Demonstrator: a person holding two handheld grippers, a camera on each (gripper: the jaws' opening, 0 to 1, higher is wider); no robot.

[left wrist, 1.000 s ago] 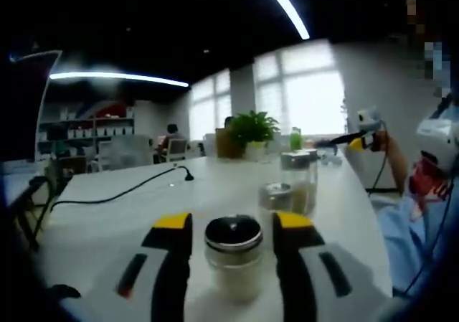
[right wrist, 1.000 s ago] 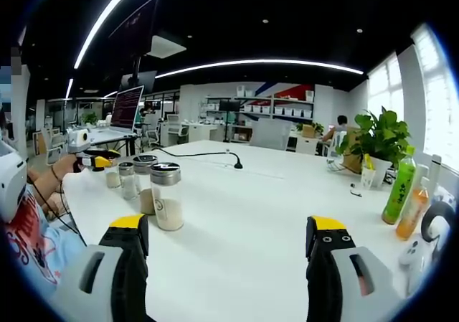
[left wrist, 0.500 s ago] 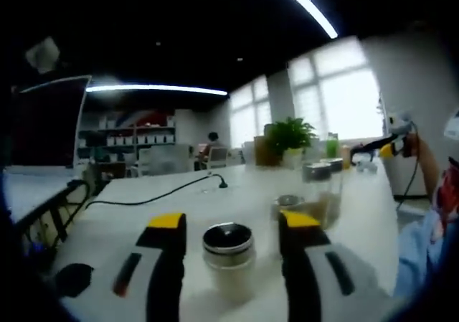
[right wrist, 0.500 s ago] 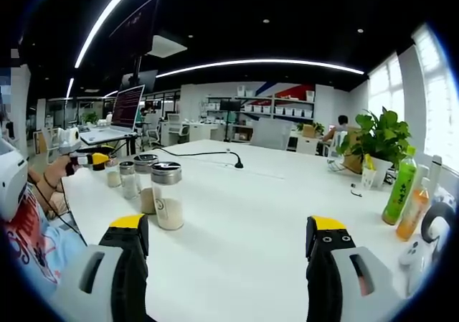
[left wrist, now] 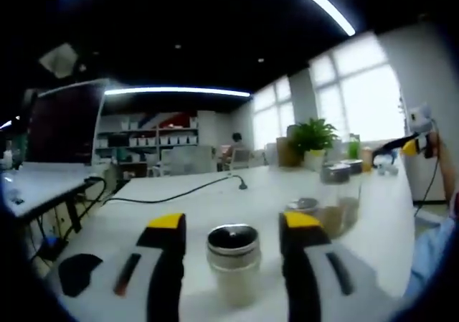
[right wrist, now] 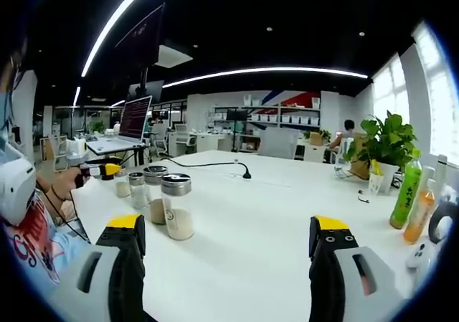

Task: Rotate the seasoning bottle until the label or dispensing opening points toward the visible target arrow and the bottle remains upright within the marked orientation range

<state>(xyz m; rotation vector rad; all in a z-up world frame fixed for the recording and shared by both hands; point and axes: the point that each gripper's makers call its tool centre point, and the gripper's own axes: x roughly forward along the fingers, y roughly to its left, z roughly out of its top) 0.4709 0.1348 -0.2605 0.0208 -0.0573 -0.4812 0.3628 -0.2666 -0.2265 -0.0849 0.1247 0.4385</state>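
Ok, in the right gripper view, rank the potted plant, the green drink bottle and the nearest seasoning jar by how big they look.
1. Potted plant, largest as it looks.
2. and 3. Green drink bottle and nearest seasoning jar: about alike in height. The jar looks wider, but it also stands nearer the camera, so I would not rank them.

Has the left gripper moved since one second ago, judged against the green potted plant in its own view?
Yes. The left gripper has turned to the left: the green potted plant now sits further right in the left gripper view.
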